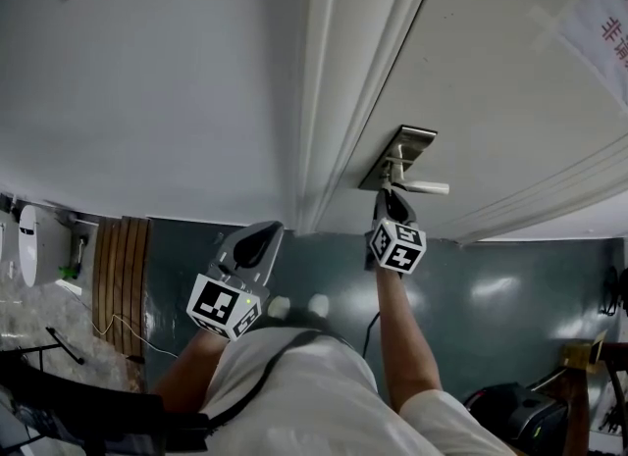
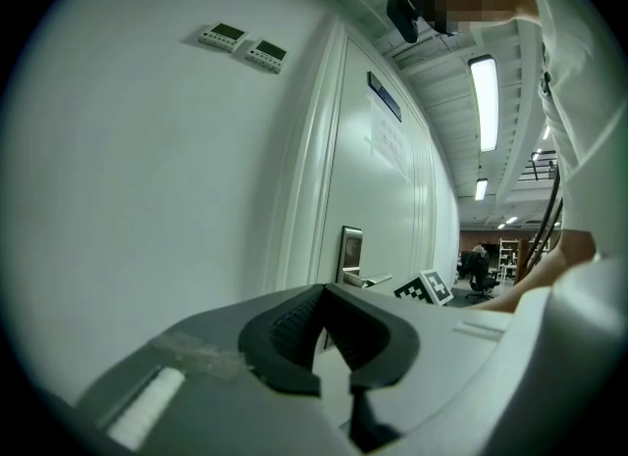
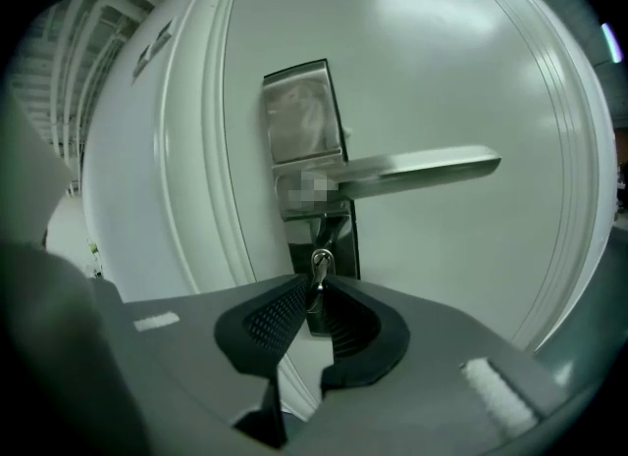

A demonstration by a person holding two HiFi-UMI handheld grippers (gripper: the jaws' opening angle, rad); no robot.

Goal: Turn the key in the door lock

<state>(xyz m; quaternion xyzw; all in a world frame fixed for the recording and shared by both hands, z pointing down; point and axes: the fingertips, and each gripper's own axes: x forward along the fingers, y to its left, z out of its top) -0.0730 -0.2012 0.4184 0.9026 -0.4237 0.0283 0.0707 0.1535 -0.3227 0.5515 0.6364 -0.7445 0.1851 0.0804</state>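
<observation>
Small silver metal key sits in keyhole at 6 o'clock end of brushed-steel rectangular lock plate, under straight steel lever handle pointing to 3 o'clock. Plate on white panelled door. Right gripper: jaws nearly together, tips pinching key head. Left gripper: jaws closed, empty, at 8 o'clock of right in head view, facing white wall.

Buried most of the small silver metal key between the right gripper's black pads; cropped the red-printed white paper sheet on the door.
</observation>
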